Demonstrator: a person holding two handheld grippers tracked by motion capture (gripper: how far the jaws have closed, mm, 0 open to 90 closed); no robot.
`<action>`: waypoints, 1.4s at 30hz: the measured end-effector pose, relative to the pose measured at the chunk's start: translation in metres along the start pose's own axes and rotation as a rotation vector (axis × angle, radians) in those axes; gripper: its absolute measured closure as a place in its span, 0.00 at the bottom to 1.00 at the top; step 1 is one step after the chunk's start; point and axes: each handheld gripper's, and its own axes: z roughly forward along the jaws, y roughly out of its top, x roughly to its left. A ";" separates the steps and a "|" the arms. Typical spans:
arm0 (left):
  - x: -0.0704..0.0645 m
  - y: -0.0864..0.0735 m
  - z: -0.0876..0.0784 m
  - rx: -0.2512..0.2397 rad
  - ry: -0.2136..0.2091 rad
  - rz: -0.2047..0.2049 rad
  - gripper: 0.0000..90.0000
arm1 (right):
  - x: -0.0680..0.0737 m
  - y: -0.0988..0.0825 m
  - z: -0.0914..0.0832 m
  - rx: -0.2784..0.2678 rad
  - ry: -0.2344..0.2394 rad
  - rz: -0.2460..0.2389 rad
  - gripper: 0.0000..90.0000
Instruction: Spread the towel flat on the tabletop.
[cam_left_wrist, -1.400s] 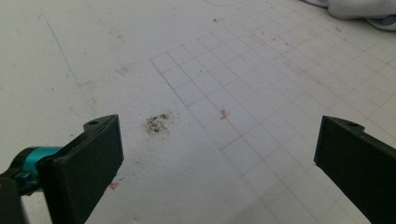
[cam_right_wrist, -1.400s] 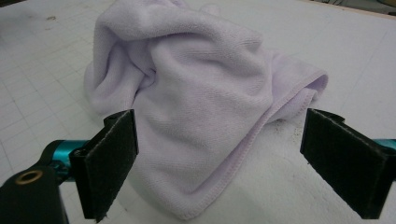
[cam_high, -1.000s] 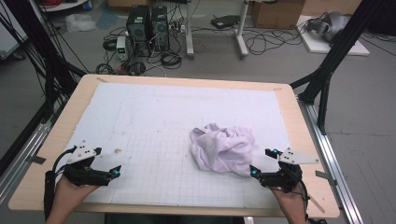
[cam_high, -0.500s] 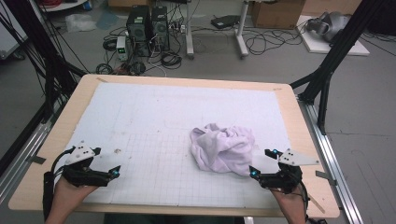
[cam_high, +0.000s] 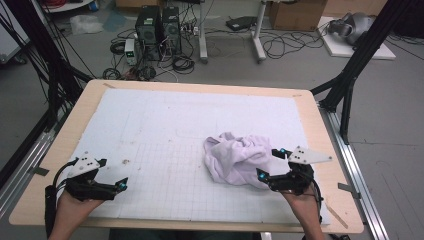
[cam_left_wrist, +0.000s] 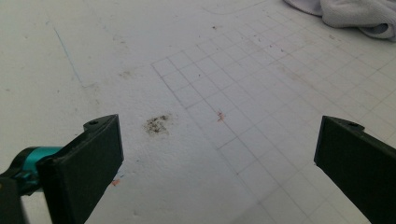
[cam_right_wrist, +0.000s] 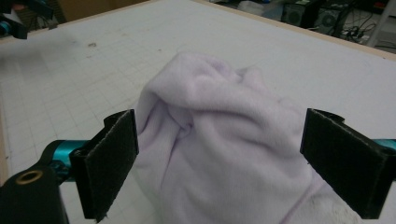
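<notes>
High view: at my 7 o'clock the left gripper (cam_high: 107, 176) sits low over bare tabletop (cam_high: 165, 125), jaws wide and empty. At 5 o'clock the right gripper (cam_high: 272, 165) has its jaws wide, bracketing the near edge of the crumpled lilac cloth (cam_high: 235, 157). I judge a first grasp is pending; next I'd lower and close on a fold.
</notes>
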 end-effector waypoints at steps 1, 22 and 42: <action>0.000 0.000 0.000 0.000 0.000 0.000 0.02 | 0.000 0.000 0.000 0.000 0.000 0.000 0.12; 0.001 -0.001 0.004 0.012 -0.003 -0.002 0.02 | -0.002 0.014 0.084 0.258 0.054 -0.076 0.33; 0.001 -0.002 0.008 0.023 -0.009 -0.008 0.02 | 0.000 0.027 0.085 0.275 0.088 -0.081 0.74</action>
